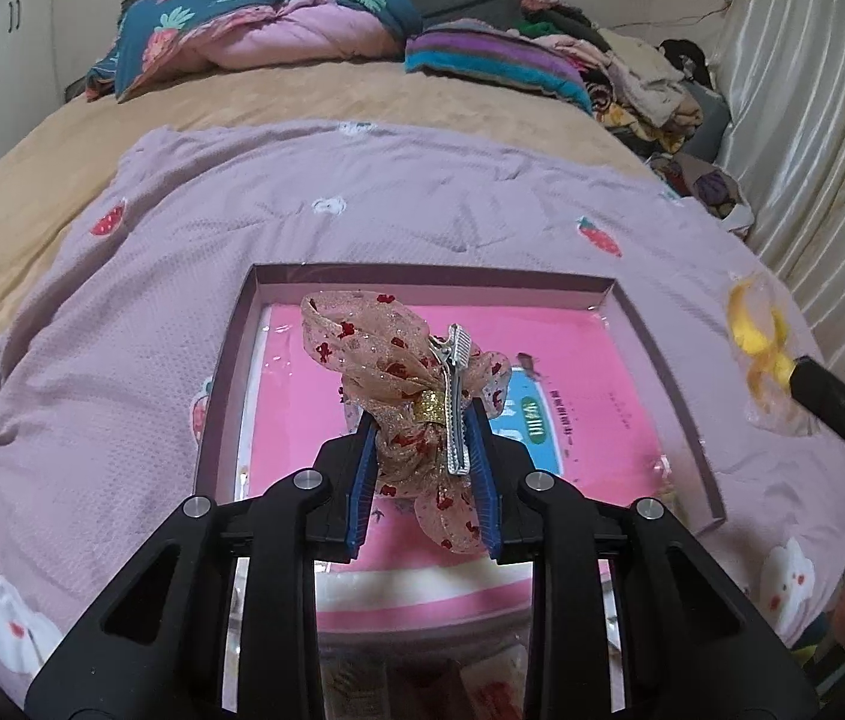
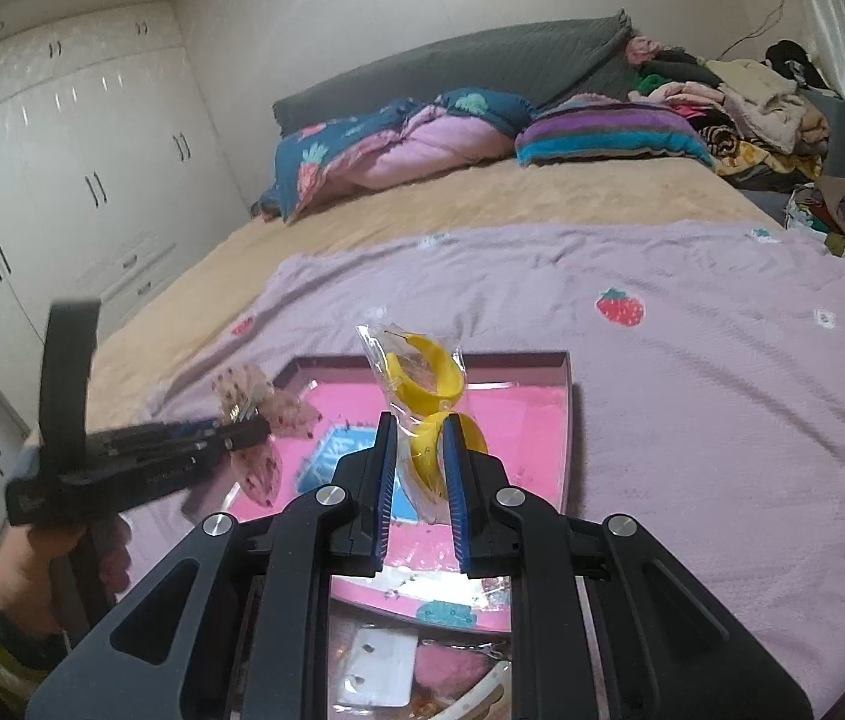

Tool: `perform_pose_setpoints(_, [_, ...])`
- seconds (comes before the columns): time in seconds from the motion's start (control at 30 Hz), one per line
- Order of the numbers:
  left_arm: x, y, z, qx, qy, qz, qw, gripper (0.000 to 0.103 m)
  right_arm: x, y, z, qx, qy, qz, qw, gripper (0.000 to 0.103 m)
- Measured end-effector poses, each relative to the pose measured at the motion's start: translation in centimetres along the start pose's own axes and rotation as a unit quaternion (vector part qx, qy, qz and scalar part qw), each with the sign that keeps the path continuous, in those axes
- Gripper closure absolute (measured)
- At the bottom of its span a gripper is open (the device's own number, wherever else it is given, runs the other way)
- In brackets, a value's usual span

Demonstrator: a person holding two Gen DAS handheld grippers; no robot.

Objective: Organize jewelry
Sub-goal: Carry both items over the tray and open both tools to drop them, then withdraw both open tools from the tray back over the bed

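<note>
My left gripper (image 1: 422, 420) is shut on a peach mesh bow hair clip (image 1: 398, 372) with red flowers and a silver alligator clip, held above the shallow mauve box (image 1: 218, 396) lined with a pink sheet. My right gripper (image 2: 416, 426) is shut on a clear plastic bag of yellow hoop earrings (image 2: 425, 384), raised over the same box (image 2: 569, 414). In the right wrist view the left gripper (image 2: 254, 429) with its bow (image 2: 242, 396) shows at the left, held by a hand (image 2: 32, 564). The bag of yellow hoops (image 1: 758, 348) shows at the left view's right edge.
The box rests on a lilac blanket (image 1: 422, 198) with strawberry prints, spread over a tan bed. Folded quilts and pillows (image 1: 254, 30) and a clothes pile (image 1: 632, 84) lie at the headboard. More small packets (image 2: 410, 666) lie below my right gripper. White wardrobes (image 2: 62, 180) stand at left.
</note>
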State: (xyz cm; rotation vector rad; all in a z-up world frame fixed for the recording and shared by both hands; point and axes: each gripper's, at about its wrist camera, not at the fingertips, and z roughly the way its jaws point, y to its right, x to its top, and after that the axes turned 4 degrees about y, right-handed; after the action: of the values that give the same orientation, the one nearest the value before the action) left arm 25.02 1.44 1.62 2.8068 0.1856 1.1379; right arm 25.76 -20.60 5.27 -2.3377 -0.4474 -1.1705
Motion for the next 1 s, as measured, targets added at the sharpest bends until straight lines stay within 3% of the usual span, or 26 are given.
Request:
perform_pose_setpoints(0.17, [-0.6, -0.4, 2.3, 0.016, -0.025, -0.003, 0.9996, 0.083, -1.9, 0.1, 3.0, -0.002, -0.047, -0.028, 0.999, 0.088])
perform_pose_setpoints(0.37, [-1.3, -0.7, 3.7, 0.034, -0.038, -0.004, 0.9987, 0.079, -3.9, 0.1, 5.2, -0.016, -0.071, -0.061, 0.995, 0.088])
perform_pose_setpoints(0.63, [-2.2, -1.0, 2.9, 0.049, -0.038, -0.001, 0.9981, 0.057, -5.1, 1.0, 6.6, -0.037, -0.095, -0.048, 0.994, 0.084])
perform_pose_setpoints(0.7, [-2.4, -1.1, 2.4, 0.052, -0.035, 0.003, 0.9981, 0.052, -5.0, 1.1, 6.5, -0.032, -0.096, -0.042, 0.994, 0.078])
perform_pose_setpoints(0.87, [-2.5, -1.3, 0.8, 0.053, -0.019, 0.006, 0.9984, 0.044, -4.8, 0.6, 4.6, -0.025, -0.076, -0.038, 0.996, 0.048])
perform_pose_setpoints(1.0, [-2.6, -1.3, -1.1, 0.049, 0.002, 0.005, 0.9988, 0.036, -4.4, 0.5, 2.6, -0.023, -0.059, -0.02, 0.998, 0.036])
